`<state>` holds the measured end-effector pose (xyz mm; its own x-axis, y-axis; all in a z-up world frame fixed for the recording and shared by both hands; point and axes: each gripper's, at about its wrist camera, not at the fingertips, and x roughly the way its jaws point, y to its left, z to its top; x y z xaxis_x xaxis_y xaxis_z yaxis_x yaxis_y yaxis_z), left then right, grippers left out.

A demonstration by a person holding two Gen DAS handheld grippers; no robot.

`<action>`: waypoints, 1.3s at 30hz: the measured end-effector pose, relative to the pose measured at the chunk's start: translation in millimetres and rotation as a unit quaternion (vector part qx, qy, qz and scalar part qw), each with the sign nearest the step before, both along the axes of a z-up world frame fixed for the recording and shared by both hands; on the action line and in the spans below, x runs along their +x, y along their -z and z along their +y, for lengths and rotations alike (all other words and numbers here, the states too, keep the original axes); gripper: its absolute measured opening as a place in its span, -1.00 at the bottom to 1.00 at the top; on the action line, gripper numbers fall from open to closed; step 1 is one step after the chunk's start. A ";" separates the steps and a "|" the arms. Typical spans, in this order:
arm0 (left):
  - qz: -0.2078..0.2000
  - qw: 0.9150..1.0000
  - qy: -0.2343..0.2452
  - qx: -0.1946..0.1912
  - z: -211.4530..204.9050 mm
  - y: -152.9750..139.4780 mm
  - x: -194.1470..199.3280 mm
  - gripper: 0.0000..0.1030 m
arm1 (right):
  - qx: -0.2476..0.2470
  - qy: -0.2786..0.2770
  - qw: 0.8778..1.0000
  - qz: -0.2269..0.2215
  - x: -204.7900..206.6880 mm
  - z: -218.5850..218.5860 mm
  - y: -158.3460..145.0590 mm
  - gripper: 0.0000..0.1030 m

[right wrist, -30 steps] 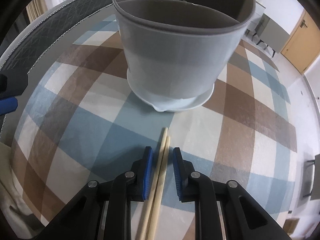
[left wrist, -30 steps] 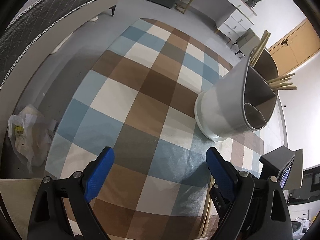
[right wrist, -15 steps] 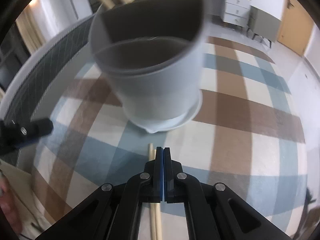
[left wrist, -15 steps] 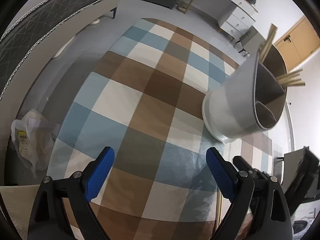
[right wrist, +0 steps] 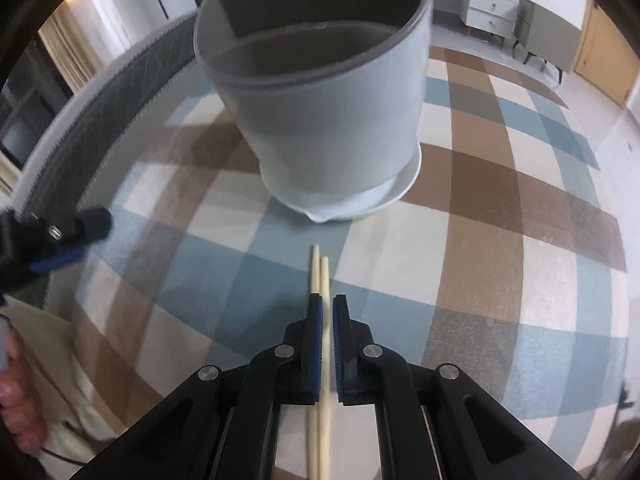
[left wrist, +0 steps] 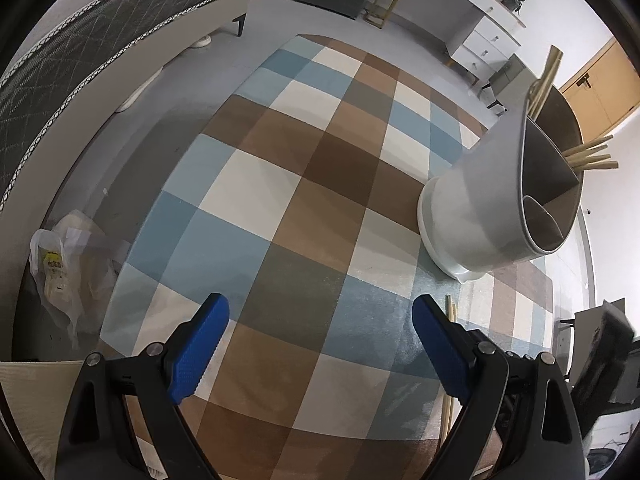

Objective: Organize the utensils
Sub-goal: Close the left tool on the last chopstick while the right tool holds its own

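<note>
So the sorting looks partly done: the left tongs point(left wrist: 320, 344) hang spread wide and empty over the checked rug point(left wrist: 304, 184); to their right the grey utensil holder point(left wrist: 492, 208) already has several chopsticks standing in its far compartment, the near ones bare. In the right wrist view, the right tongs point(right wrist: 327, 320) are clenched on the last pair of chopsticks point(right wrist: 320, 270), just short of the holder

A home bedroom: a quilted bed point(left wrist: 80, 40), white dresser point(left wrist: 486, 42), checked rug point(left wrist: 304, 208) and wooden door point(left wrist: 600, 92).
</note>
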<state>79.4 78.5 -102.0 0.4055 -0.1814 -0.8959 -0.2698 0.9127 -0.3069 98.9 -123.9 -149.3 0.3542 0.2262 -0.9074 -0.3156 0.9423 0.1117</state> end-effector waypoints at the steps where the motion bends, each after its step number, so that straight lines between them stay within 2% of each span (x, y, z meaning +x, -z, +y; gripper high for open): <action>1: 0.000 1.000 -0.001 -0.002 0.4 -0.3 0.3 0.75 | -0.005 -0.002 1.000 0.004 -0.5 1.3 2.1 -0.89; 7: -0.008 1.000 0.000 -0.004 1.7 -2.7 3.6 0.75 | -0.042 -0.011 0.999 -0.010 -1.8 10.0 3.2 -0.85; 16: -0.001 0.999 -0.015 -0.032 10.8 -1.9 5.3 0.75 | -0.094 -0.048 0.994 -0.025 -5.3 34.1 6.4 -0.80; 23: 0.003 0.999 -0.006 -0.031 8.2 0.0 5.8 0.75 | -0.076 -0.037 0.996 -0.036 -5.4 34.9 5.1 -0.79; 25: 0.006 1.000 -0.006 -0.030 9.9 1.3 5.9 0.75 | -0.064 -0.038 0.996 -0.039 1.2 37.0 6.9 -0.79; 26: 0.006 1.000 -0.007 -0.028 11.1 2.3 5.9 0.75 | -0.055 -0.037 0.997 -0.041 3.2 35.6 6.9 -0.90; 28: 0.009 1.000 -0.011 -0.018 13.7 5.3 5.6 0.75 | -0.026 -0.022 0.999 -0.034 8.6 29.4 7.3 -0.93; 32: 0.015 1.000 0.001 -0.026 11.8 12.3 4.7 0.75 | 0.048 0.024 0.998 -0.025 12.0 -0.5 -1.5 -0.93; 35: 0.017 0.999 0.023 -0.029 -2.3 15.0 4.3 0.75 | 0.114 0.064 0.991 -0.039 9.5 -32.1 -18.3 -0.93; 39: 0.022 0.997 0.069 -0.027 -32.3 15.7 5.6 0.74 | 0.192 0.118 0.973 -0.053 1.6 -78.9 -36.2 -0.93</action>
